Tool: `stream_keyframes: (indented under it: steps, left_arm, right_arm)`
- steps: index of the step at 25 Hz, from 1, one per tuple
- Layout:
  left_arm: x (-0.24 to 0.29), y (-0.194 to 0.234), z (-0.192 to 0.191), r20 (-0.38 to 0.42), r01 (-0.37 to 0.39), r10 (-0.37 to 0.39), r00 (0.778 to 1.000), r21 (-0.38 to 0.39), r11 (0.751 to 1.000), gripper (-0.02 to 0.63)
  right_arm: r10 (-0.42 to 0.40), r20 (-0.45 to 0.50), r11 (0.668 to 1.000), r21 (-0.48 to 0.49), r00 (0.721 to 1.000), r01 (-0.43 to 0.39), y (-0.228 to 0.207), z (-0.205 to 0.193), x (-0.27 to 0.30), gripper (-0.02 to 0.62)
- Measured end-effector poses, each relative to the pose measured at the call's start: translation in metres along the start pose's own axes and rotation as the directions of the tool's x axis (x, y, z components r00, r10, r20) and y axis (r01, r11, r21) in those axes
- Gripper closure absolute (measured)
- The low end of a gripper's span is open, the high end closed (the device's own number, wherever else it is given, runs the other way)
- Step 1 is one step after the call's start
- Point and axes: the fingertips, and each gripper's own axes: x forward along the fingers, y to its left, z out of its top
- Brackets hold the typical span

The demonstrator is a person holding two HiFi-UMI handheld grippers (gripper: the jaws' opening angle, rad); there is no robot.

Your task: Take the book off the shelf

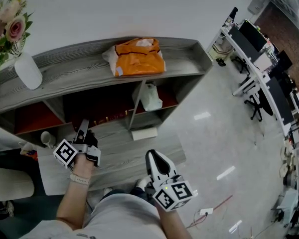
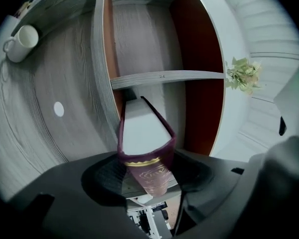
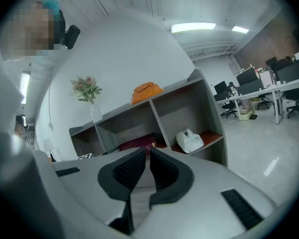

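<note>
Left gripper [image 2: 148, 174] clamps the maroon book [image 2: 143, 131] by its spine; its long axis runs straight away from me into the shelf [image 2: 164, 76], so I'd pull straight back

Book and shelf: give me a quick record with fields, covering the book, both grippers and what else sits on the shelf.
book: maroon, spine toward the left gripper, at a lower compartment
left gripper: fingers closed on the book's spine
right gripper: fingers together, empty, back from the shelf
shelf: grey wood, red back panels
on top: orange bag; vase with flowers
right compartment: white bag
nearby: mug on a grey surface
</note>
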Motion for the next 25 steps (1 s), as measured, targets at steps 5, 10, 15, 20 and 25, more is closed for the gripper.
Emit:
stream_keyframes:
  steps: [5,10,15,20,25]
  left_arm:
    - [0.000,-0.001,-0.001,-0.013,0.009,-0.010,1.000,-0.051,0.999,0.366]
    - [-0.005,0.000,-0.003,-0.026,0.003,-0.005,1.000,-0.083,0.997,0.374]
    - [-0.018,-0.003,-0.011,-0.049,0.022,-0.027,0.998,-0.101,0.995,0.385]
    - [-0.032,-0.010,-0.024,-0.104,0.035,-0.049,0.993,-0.130,0.991,0.388]
    - [-0.048,-0.015,-0.036,-0.151,0.035,-0.058,0.987,-0.150,0.988,0.391]
  right_arm:
    - [-0.011,0.007,1.000,0.028,1.000,0.011,0.004,-0.005,-0.005,0.559]
    - [-0.036,0.025,0.998,0.047,0.999,0.035,0.007,-0.007,-0.018,0.558]
    - [-0.063,0.036,0.996,0.068,0.997,0.060,0.011,-0.013,-0.033,0.560]
    - [-0.095,0.053,0.992,0.089,0.994,0.090,0.020,-0.020,-0.049,0.560]
    - [-0.128,0.076,0.987,0.113,0.989,0.119,0.027,-0.027,-0.066,0.559]
